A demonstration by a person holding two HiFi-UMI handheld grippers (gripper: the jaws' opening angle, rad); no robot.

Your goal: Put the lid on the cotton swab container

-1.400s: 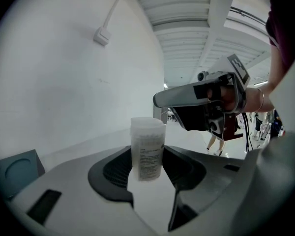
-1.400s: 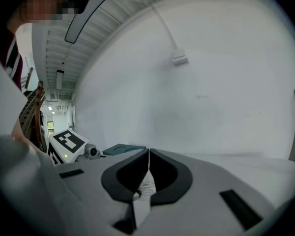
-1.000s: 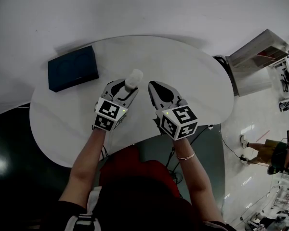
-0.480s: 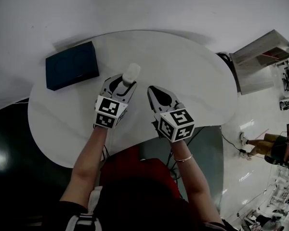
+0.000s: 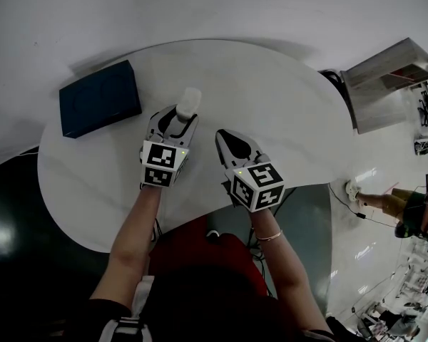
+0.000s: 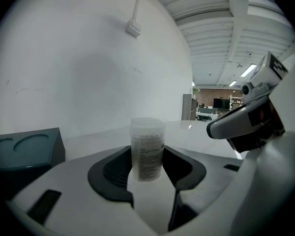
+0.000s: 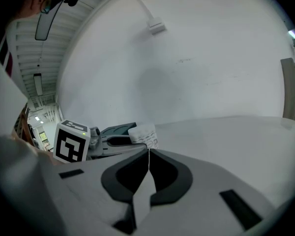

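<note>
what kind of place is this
Probably an open-plan office or lab: a rounded white table, a strip-lit ceiling, and desks with monitors far behind.

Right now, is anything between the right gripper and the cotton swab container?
Nothing visible. The container sits in the left gripper's grip, with only bare table between it and the shut right gripper. The blue box lies on the far side.

white, black-padded left hand-held gripper point(image 5: 180, 114), right hand-held gripper point(image 5: 220, 133); marker cubes point(image 5: 161, 166).

the cotton swab container point(image 6: 147, 149) carries a label point(image 6: 148, 163) with fine print, too blurred to read; nothing else legible.
</note>
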